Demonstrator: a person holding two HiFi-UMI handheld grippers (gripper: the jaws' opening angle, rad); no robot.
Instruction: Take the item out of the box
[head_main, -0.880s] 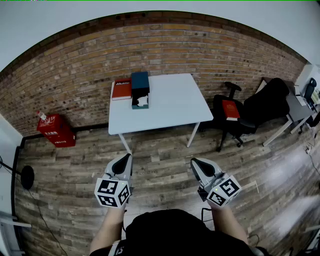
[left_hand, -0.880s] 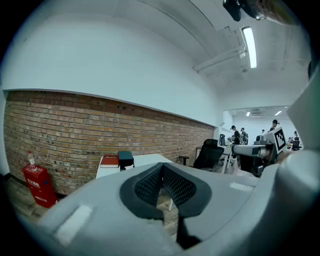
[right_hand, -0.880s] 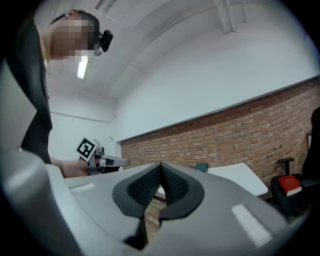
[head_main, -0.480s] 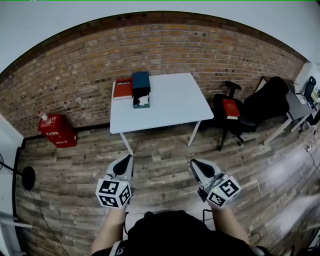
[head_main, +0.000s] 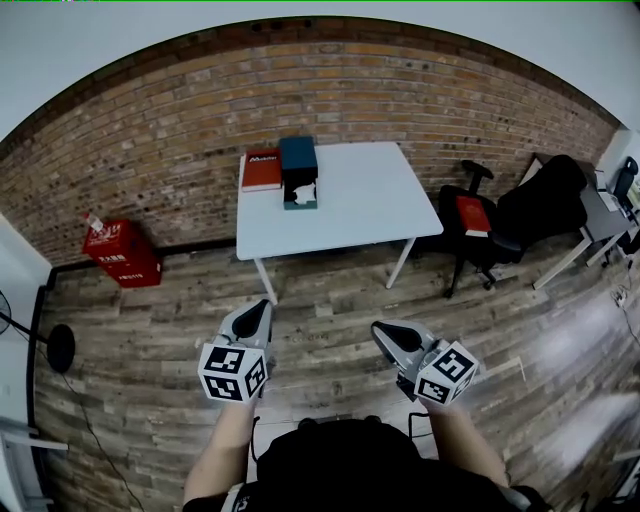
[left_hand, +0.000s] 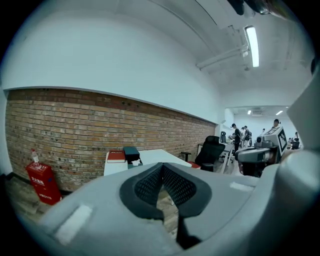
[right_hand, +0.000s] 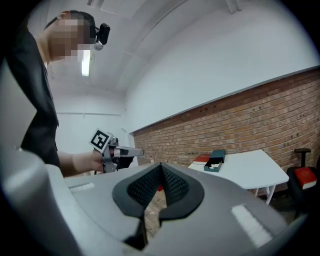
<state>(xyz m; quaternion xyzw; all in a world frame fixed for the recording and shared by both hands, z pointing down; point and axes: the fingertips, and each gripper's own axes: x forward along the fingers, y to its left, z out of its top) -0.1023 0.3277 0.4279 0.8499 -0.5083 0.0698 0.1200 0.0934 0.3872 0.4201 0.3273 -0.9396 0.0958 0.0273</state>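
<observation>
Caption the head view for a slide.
Person stands back from a white table with a teal box and red book, left gripper and right gripper shut and empty above the wood floor.

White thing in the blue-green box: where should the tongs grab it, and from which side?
Probably its top, coming straight down from above. The white thing lies inside the open box on the table, so walls fence its sides and only the top is free. Its exact shape is too small to tell.

Black top (head_main: 340, 468), grey grippers (head_main: 260, 308) (head_main: 381, 331)
</observation>
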